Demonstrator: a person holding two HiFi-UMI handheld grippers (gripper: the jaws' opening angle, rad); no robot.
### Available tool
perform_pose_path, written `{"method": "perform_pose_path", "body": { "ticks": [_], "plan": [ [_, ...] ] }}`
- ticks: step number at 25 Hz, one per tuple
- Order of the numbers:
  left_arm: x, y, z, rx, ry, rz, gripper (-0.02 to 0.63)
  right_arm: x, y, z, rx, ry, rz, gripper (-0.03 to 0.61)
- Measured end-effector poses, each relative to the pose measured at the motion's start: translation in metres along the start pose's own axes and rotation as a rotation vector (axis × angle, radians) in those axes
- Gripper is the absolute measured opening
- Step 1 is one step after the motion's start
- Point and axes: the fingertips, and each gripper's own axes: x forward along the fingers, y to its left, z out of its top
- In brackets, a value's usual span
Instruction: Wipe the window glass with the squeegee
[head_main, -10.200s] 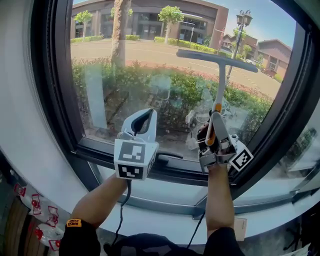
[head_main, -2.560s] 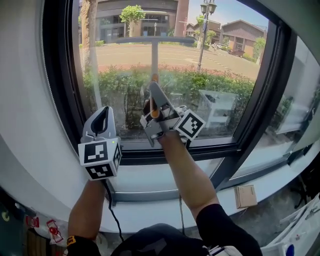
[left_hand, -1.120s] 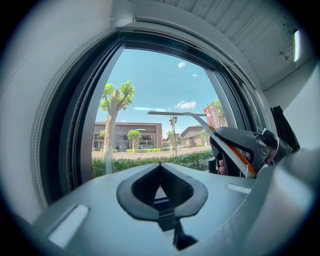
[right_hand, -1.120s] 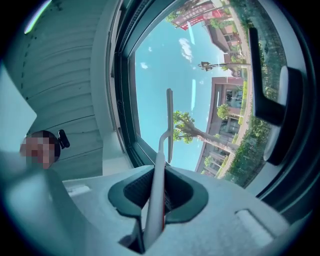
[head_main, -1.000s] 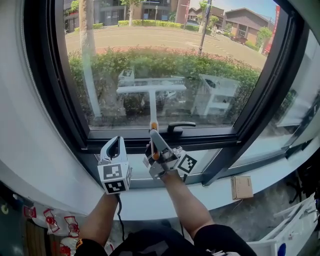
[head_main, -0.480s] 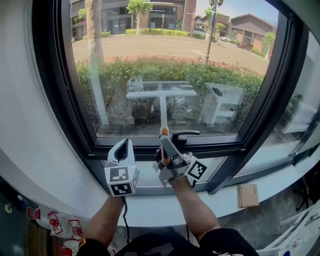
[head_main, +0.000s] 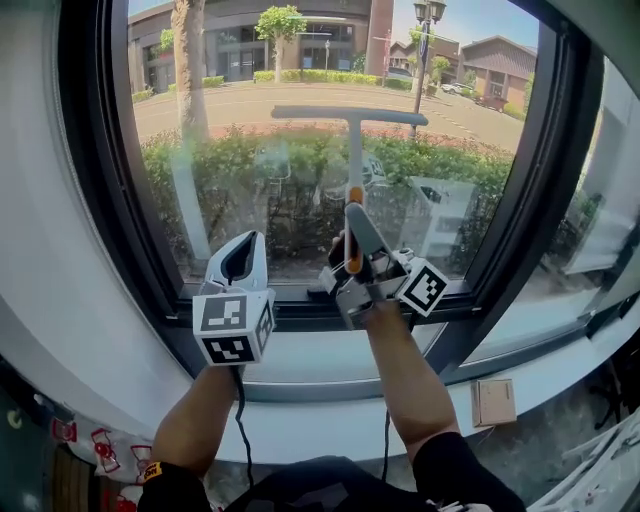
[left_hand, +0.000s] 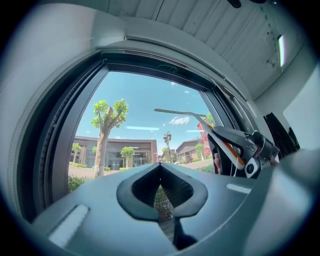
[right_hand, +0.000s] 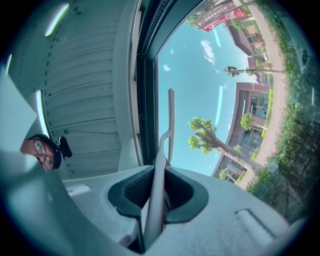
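1. Squeegee (head_main: 354, 150) stood upright at the window glass (head_main: 230, 160), with its blade lying level across the upper part of the pane.
2. Right gripper (head_main: 349, 228) clamped the squeegee's handle, one jaw pressed to each side.
3. Left gripper (head_main: 241, 262) hung lower left of it, jaws closed on nothing, in front of the black window frame (head_main: 300, 314).

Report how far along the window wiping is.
Done: cannot be read off. The window glass shows no suds or streaks marking wiped areas. In hand: the right gripper is shut on the squeegee, blade held high at the pane. The left gripper is shut on nothing, low by the frame. Left: probably a downward pull, perhaps more passes.
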Motion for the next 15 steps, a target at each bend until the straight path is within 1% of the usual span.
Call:
{"method": "perform_pose_path", "body": {
  "ticks": [4, 7, 11, 15],
  "plan": [
    [0.017, -0.017, 0.037, 0.016, -0.054, -0.007, 0.018, 0.016, 0.003, 0.043, -0.027, -0.014, 0.034, 0.049],
    [0.029, -0.031, 0.056, 0.032, -0.083, -0.011, 0.018, 0.027, 0.005, 0.067, -0.017, -0.017, 0.068, 0.049],
    [0.041, -0.050, 0.059, 0.027, -0.082, -0.022, 0.018, 0.027, 0.002, 0.081, -0.005, -0.009, 0.084, 0.049],
    [0.052, -0.062, 0.046, 0.032, -0.064, -0.015, 0.018, 0.018, -0.004, 0.084, 0.005, -0.002, 0.083, 0.049]
  ]
}}
